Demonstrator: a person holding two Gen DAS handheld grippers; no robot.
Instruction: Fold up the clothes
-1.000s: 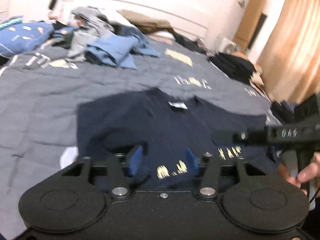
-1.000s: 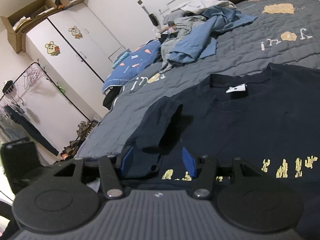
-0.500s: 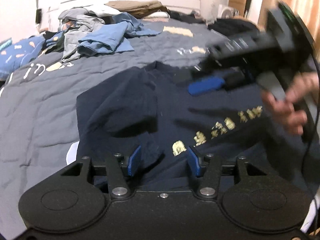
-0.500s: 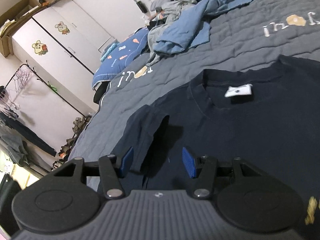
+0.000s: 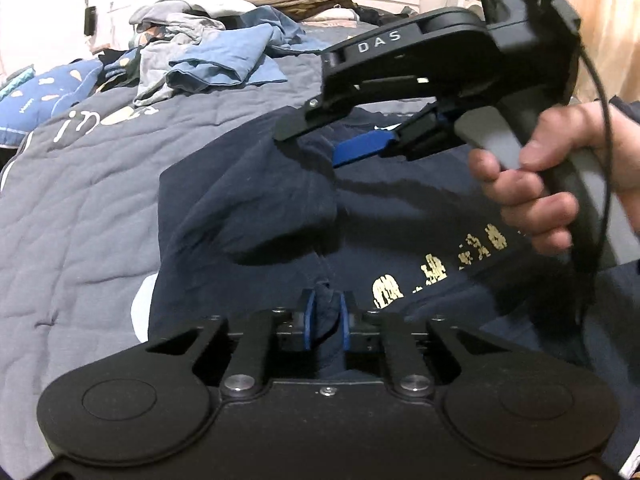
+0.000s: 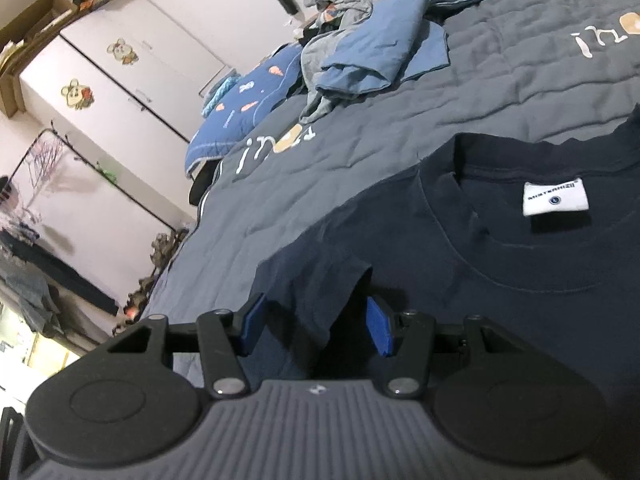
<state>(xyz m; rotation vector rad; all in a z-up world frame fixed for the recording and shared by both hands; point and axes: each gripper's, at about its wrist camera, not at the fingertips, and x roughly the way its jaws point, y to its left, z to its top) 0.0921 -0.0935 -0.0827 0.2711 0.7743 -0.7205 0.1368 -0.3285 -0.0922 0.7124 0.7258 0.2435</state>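
One navy T-shirt (image 5: 248, 200) flat on grey quilted bed (image 5: 80, 208), collar away from cameras. Left gripper (image 5: 325, 316): jaws closing, a pinch of shirt fabric bunched between the blue pads. Right gripper (image 6: 316, 320): jaws released, straddling the folded sleeve (image 6: 316, 280) edge, pads clear of cloth. One hand (image 5: 560, 184) on its handle. One heap of clothes (image 6: 380, 40) near the headboard.

Both cameras ride on the handheld grippers, looking forward and down along their fingers, close over the bed (image 5: 80, 208). The left wrist view faces the headboard edge, with the right gripper (image 5: 340, 144) crossing its upper right. The right wrist view faces the wardrobe (image 6: 120, 92) side. Both share the navy T-shirt (image 6: 500, 280) and the clothes pile (image 5: 212, 60).
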